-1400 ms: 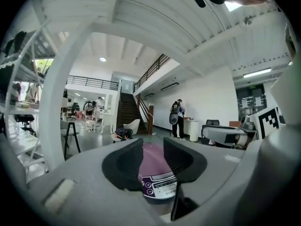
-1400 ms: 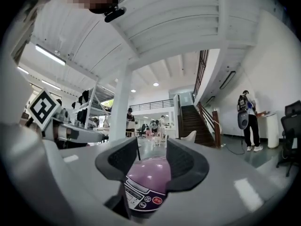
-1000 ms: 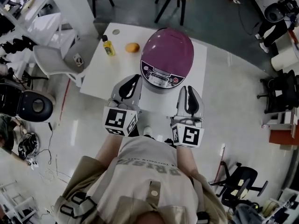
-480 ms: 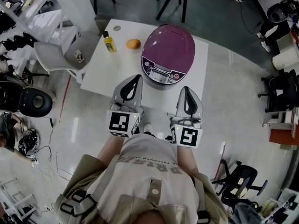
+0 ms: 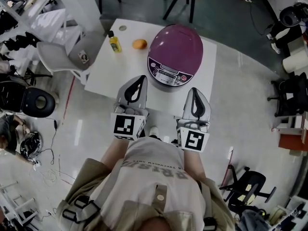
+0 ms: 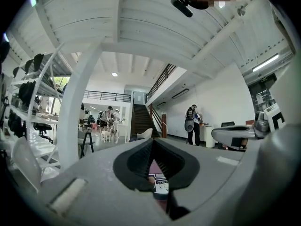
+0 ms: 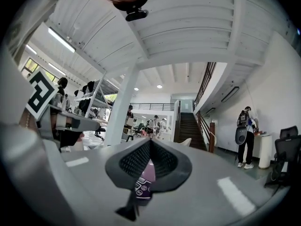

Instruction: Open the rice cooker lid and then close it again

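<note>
Two grippers logged, left gripper (image 5: 142,78) and right gripper (image 5: 193,90): both pressed together, empty. Parked level, just short of purple rice cooker (image 5: 176,49) on white worktop (image 5: 120,69), lid down. Barely shifted over last second; lid untouched.

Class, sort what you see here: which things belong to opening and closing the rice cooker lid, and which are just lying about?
Belong to the job:
- rice cooker, lid down
- left gripper, shut and empty
- right gripper, shut and empty

Just lying about:
- yellow bottle
- orange fruit
- white chair
</note>
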`<action>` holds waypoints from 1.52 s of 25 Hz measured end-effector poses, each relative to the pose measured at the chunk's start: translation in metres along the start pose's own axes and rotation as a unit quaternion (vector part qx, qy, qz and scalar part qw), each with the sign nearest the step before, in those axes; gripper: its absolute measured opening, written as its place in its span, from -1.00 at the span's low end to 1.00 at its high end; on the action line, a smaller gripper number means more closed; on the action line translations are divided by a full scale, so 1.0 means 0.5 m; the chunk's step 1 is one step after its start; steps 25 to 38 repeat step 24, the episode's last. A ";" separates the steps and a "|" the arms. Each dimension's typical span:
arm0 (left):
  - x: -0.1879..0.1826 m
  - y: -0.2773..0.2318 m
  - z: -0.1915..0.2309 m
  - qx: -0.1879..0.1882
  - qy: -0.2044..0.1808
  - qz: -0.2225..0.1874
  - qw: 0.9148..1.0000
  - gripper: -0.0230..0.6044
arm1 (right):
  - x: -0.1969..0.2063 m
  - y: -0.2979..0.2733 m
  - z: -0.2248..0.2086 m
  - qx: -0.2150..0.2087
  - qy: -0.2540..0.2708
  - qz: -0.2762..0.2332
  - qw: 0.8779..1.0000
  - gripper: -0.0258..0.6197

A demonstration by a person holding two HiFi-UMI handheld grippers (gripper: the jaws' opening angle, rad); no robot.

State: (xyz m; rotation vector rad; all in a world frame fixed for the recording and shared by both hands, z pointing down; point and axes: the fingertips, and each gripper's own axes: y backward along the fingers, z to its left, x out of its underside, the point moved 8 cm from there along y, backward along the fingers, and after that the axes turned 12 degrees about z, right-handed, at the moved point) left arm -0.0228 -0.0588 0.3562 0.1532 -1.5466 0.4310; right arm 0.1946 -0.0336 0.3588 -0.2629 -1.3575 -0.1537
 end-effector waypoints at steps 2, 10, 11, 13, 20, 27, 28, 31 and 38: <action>0.001 0.000 0.001 -0.001 -0.002 0.001 1.000 -0.88 | -0.002 -0.001 0.002 0.004 0.007 -0.001 1.000 -0.92; 0.004 0.006 0.005 -0.006 -0.005 0.001 1.000 -0.88 | -0.009 0.002 0.005 0.007 0.011 -0.006 1.000 -0.92; 0.004 0.006 0.007 -0.007 -0.005 0.000 1.000 -0.88 | -0.009 0.002 0.004 0.008 0.010 -0.006 1.000 -0.92; 0.005 0.008 0.011 -0.008 -0.004 0.002 1.000 -0.88 | -0.010 0.002 0.002 0.009 0.008 -0.006 1.000 -0.92; 0.000 0.012 0.012 -0.010 -0.006 0.000 1.000 -0.88 | -0.015 0.003 0.002 0.005 0.010 -0.007 1.000 -0.92; 0.001 0.010 0.013 -0.011 -0.004 0.002 1.000 -0.88 | -0.018 -0.002 0.001 0.003 0.011 -0.009 1.000 -0.92; 0.001 0.010 0.013 -0.011 -0.004 0.002 1.000 -0.88 | -0.018 -0.002 0.001 0.003 0.011 -0.009 1.000 -0.92; 0.001 0.010 0.013 -0.011 -0.004 0.002 1.000 -0.88 | -0.018 -0.002 0.001 0.003 0.011 -0.009 1.000 -0.92; 0.001 0.010 0.013 -0.011 -0.004 0.002 1.000 -0.88 | -0.018 -0.002 0.001 0.003 0.011 -0.009 1.000 -0.92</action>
